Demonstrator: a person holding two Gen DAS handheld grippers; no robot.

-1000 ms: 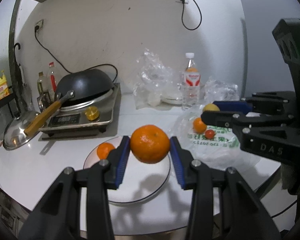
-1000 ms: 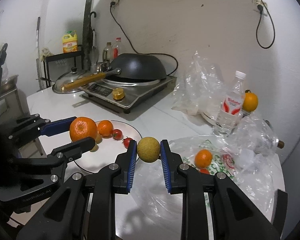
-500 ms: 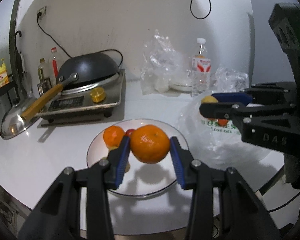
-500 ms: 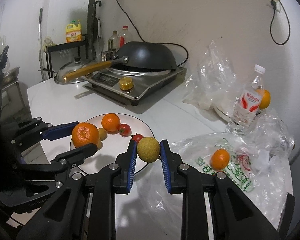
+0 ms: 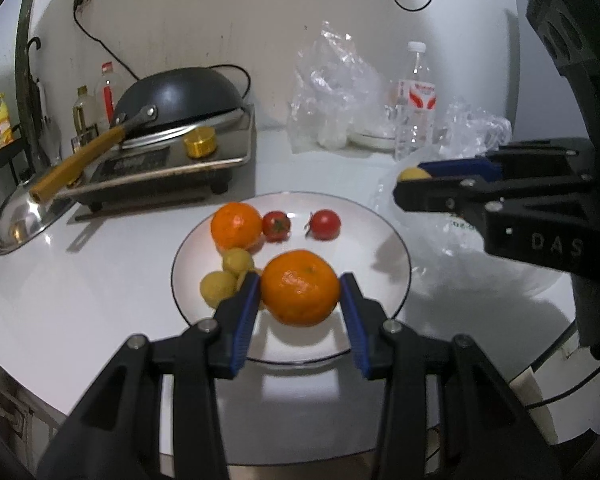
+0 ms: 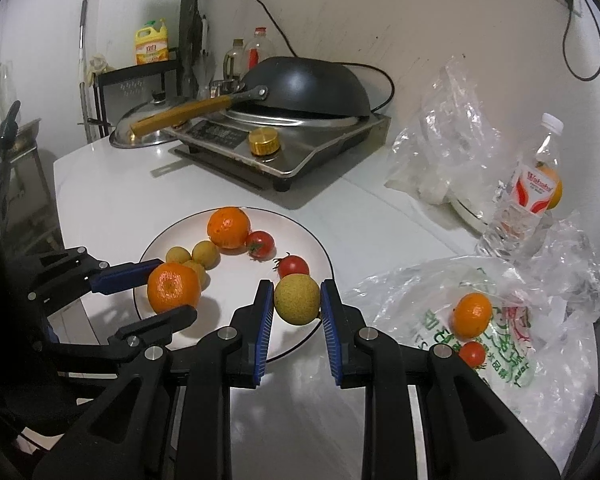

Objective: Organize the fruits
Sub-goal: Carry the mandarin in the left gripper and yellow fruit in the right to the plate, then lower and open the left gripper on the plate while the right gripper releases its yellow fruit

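The left gripper (image 5: 300, 294) is clamped on a mandarin orange (image 5: 300, 287) over the near half of the white plate (image 5: 379, 236). The right gripper (image 6: 296, 300) pinches a small yellow-green fruit (image 6: 296, 299) over the plate's right edge. On the plate lie another orange (image 5: 236, 225), two cherry tomatoes (image 5: 276, 225) and small yellow fruits (image 5: 218, 289). Right of the plate, a plastic bag (image 6: 539, 360) holds one more orange (image 6: 472, 315).

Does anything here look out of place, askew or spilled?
One oddity: the black wok sits upside down on the cooker, dome up. An orange and a tomato lie loose on the flattened plastic bag, likely still unsorted. Nothing looks spilled or damaged.
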